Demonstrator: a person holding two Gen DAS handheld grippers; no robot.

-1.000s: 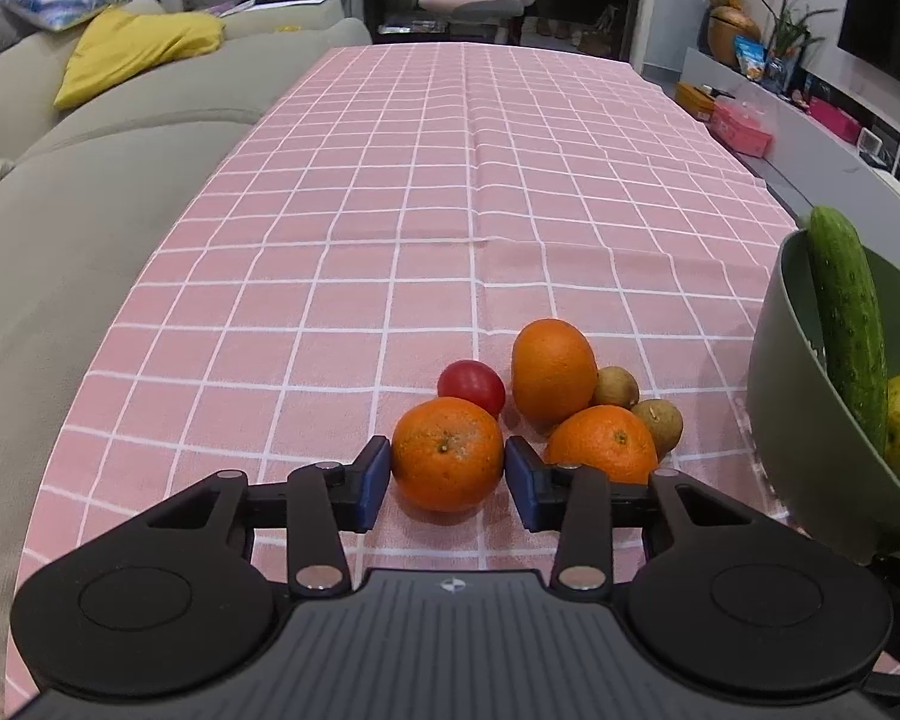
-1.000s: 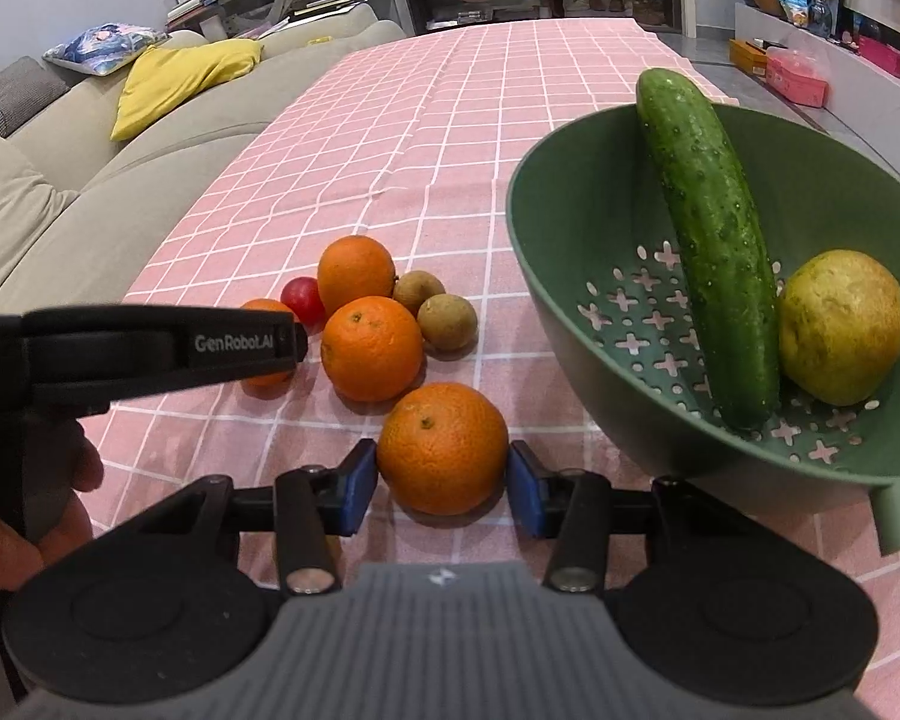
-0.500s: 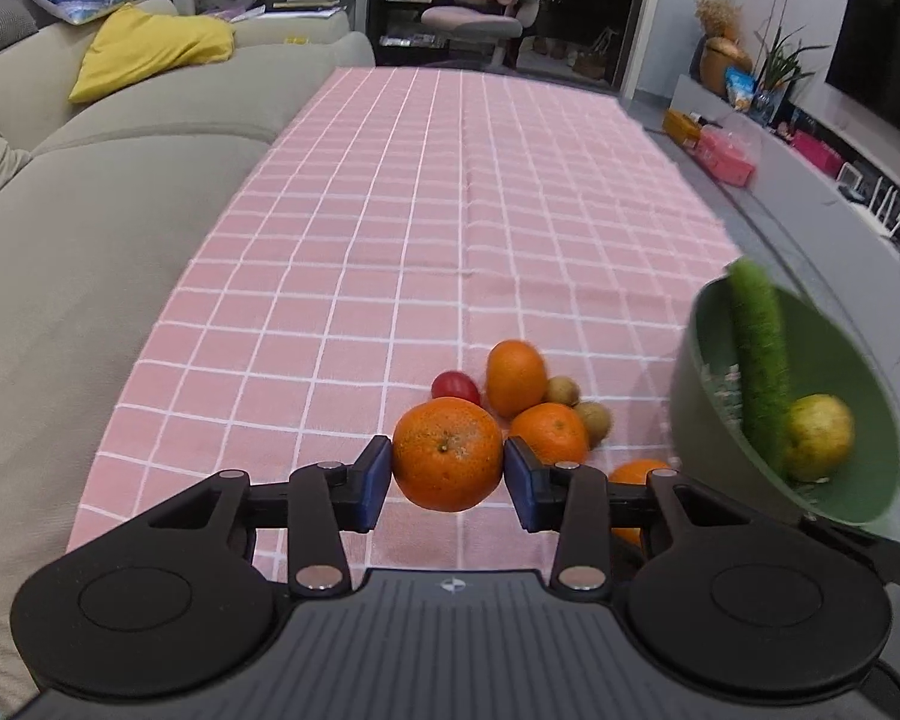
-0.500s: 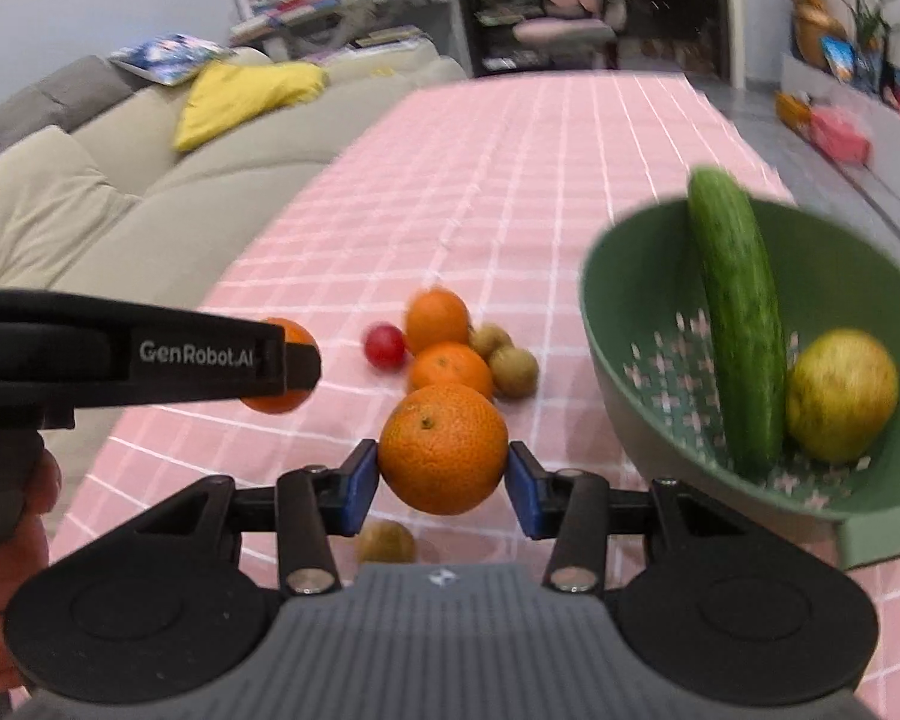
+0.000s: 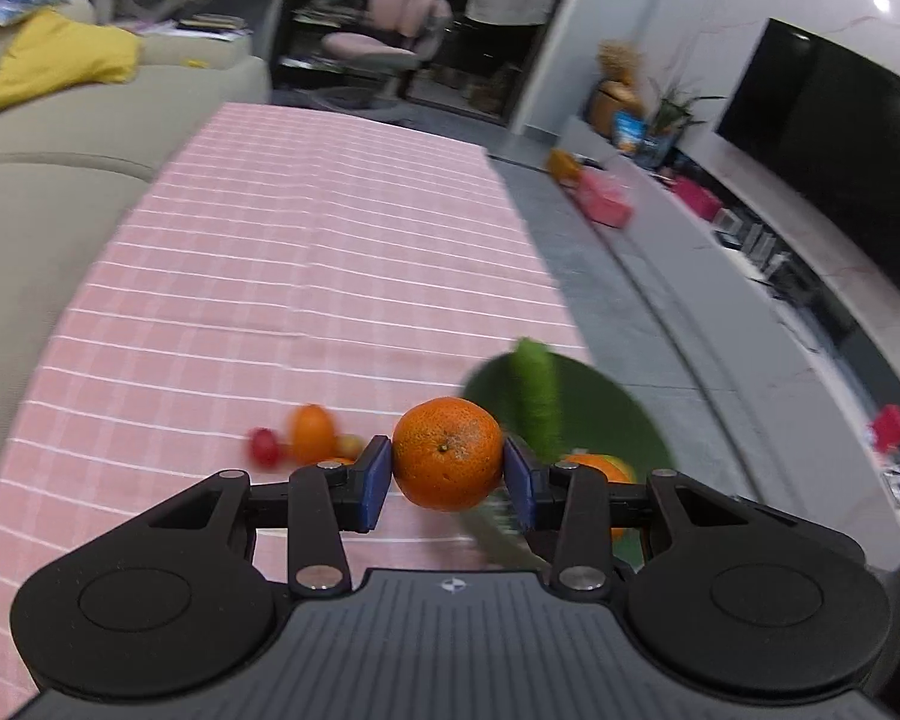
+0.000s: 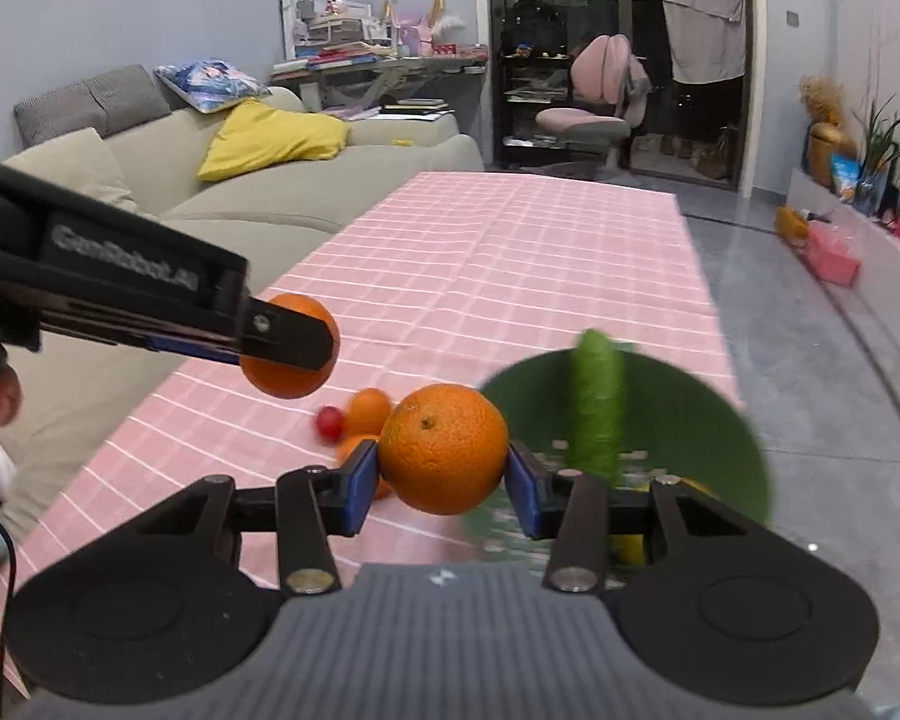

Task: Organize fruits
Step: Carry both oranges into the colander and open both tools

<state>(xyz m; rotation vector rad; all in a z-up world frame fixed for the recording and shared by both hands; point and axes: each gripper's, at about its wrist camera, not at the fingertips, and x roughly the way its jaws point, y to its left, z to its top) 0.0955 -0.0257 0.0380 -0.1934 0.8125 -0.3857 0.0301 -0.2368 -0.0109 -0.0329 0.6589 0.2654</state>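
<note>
Both claws have lifted their oranges (image 5: pixel 447 453) (image 6: pixel 444 449) higher above the tablecloth (image 5: pixel 306 276).

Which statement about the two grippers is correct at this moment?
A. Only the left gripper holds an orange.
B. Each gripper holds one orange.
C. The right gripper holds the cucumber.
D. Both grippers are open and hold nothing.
B: the left gripper is closed on an orange, and the right gripper is closed on another orange, while the cucumber stands in the green bowl.
</note>
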